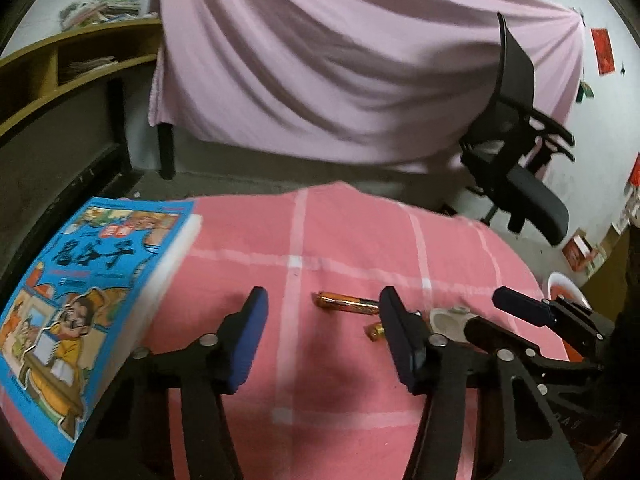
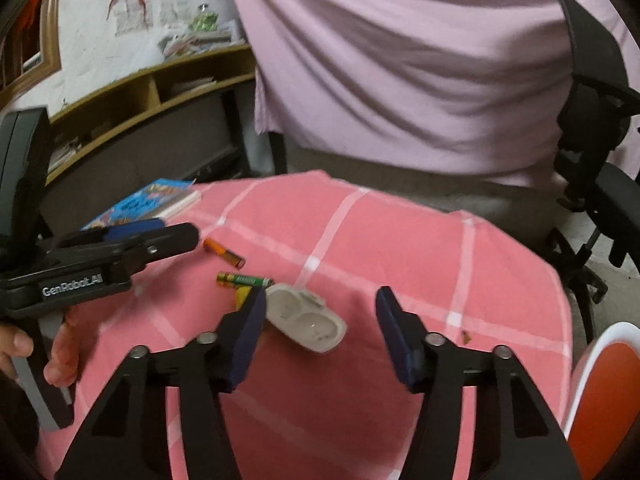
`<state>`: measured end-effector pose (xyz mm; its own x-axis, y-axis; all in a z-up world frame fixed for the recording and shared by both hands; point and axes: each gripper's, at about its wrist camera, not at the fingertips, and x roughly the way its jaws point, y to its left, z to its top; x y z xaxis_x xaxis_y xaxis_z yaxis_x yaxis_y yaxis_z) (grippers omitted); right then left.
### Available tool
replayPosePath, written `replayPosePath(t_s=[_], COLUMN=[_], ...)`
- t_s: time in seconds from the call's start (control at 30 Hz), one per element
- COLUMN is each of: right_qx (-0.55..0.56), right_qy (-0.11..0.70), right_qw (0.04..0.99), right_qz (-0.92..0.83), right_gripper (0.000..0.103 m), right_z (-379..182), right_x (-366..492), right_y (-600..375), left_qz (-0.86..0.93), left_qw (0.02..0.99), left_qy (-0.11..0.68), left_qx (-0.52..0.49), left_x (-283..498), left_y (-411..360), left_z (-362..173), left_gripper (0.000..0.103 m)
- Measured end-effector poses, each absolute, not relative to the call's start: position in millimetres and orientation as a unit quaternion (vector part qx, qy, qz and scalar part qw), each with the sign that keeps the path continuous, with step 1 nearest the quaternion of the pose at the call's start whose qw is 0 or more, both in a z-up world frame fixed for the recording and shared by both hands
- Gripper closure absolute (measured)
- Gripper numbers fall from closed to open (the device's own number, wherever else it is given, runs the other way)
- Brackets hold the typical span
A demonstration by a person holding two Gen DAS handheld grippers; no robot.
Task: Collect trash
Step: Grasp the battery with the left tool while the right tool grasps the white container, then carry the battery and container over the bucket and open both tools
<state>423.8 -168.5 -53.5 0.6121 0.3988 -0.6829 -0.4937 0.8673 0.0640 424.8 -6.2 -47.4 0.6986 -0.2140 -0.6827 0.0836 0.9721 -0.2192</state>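
Note:
An orange battery (image 1: 347,303) lies on the pink checked cloth (image 1: 344,240) just ahead of my open, empty left gripper (image 1: 322,300). It also shows in the right wrist view (image 2: 224,253). A green battery (image 2: 244,280) lies beside a white plastic battery case (image 2: 306,322); in the left wrist view the green battery (image 1: 375,331) is half hidden behind my right finger. My right gripper (image 2: 320,300) is open and empty, hovering just above the white case. A small brown scrap (image 2: 465,335) lies to the right. The left gripper (image 2: 152,240) shows at the left of the right wrist view.
A blue comic book (image 1: 76,292) lies on the cloth's left edge. A white and orange bin (image 2: 600,392) stands at the table's right. A black office chair (image 1: 520,152) stands beyond the table. A pink sheet (image 1: 340,60) hangs behind, and a wooden shelf (image 1: 60,64) is at far left.

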Motion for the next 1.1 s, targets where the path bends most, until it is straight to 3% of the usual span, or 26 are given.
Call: replayPosePath(t_s=[0.07, 0.3, 0.47, 1.1], right_qx=[-0.064, -0.062, -0.049, -0.005], right_qy=[0.372, 0.403, 0.413, 0.401], right_qw=[0.892, 0.878, 0.876, 0.887], right_qz=[0.250, 0.253, 0.244, 0.228], right_gripper=[0.054, 0.058, 0.088, 0.089], right_z=[-55, -63, -65, -61], right_x=[426, 429, 431, 431], right_y=[-169, -168, -174, -191], left_qz=[-0.088, -0.103, -0.105, -0.093], left_qw=[0.910, 0.903, 0.899, 0.904], left_qy=[0.396, 0.414, 0.424, 0.417], left_qx=[-0.080, -0.054, -0.033, 0.006], left_x=[432, 444, 448, 432], left_y=[-11, -26, -33, -44], left_z=[-52, -56, -60, -66], left_gripper=[0.059, 0.060, 0.060, 0.066])
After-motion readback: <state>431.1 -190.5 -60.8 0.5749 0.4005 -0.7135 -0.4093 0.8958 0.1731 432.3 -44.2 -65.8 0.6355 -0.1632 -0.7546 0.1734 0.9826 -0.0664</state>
